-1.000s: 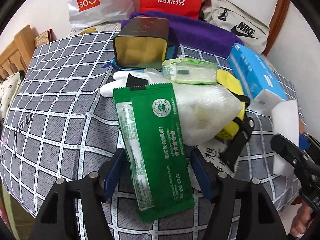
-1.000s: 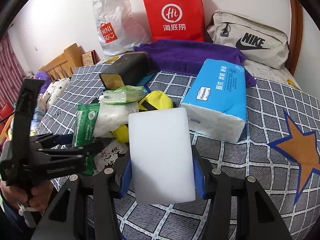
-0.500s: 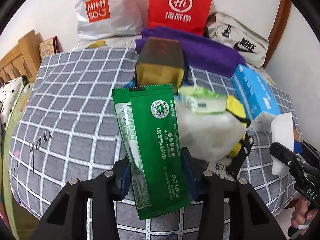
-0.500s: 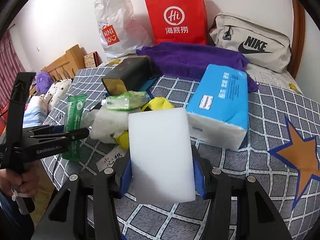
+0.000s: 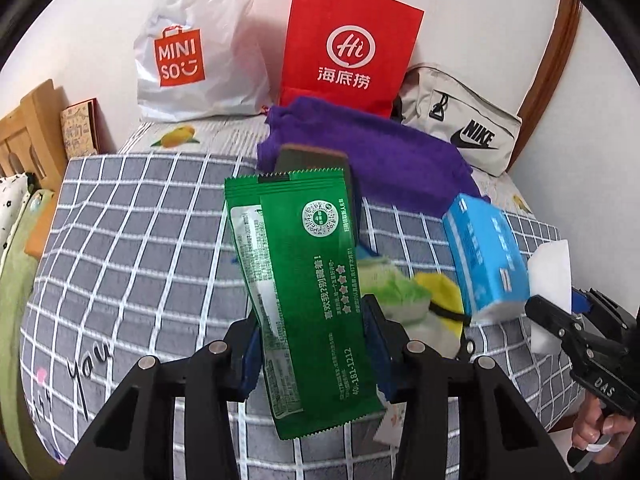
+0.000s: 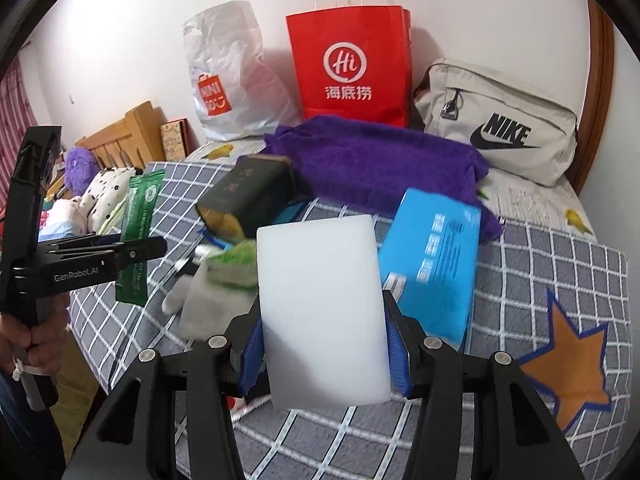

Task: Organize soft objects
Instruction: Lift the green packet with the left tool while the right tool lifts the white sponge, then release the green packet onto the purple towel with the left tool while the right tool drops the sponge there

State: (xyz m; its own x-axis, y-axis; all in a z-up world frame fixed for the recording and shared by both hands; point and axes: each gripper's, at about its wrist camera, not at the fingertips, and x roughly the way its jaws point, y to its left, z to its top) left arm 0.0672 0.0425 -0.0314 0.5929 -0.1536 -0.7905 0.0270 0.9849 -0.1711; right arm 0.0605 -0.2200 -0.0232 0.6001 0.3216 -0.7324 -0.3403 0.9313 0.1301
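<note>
Lifted clear of the checked grey bedspread (image 5: pixel 132 248) where it lay a second ago, the flat green foil sachet (image 5: pixel 304 292) now hangs pinched between the blue pads of the left tool (image 5: pixel 314 352), above the pile of soft items. To its right, the right tool (image 6: pixel 324 344) has also risen, clamped on the white rectangular foam block (image 6: pixel 324 312). With both pieces airborne over the bed, each likely heads for sorting next.

White wall (image 6: pixel 480 12), wooden headboard (image 6: pixel 132 136), bed under grey checked bedspread (image 5: pixel 132 240).
</note>
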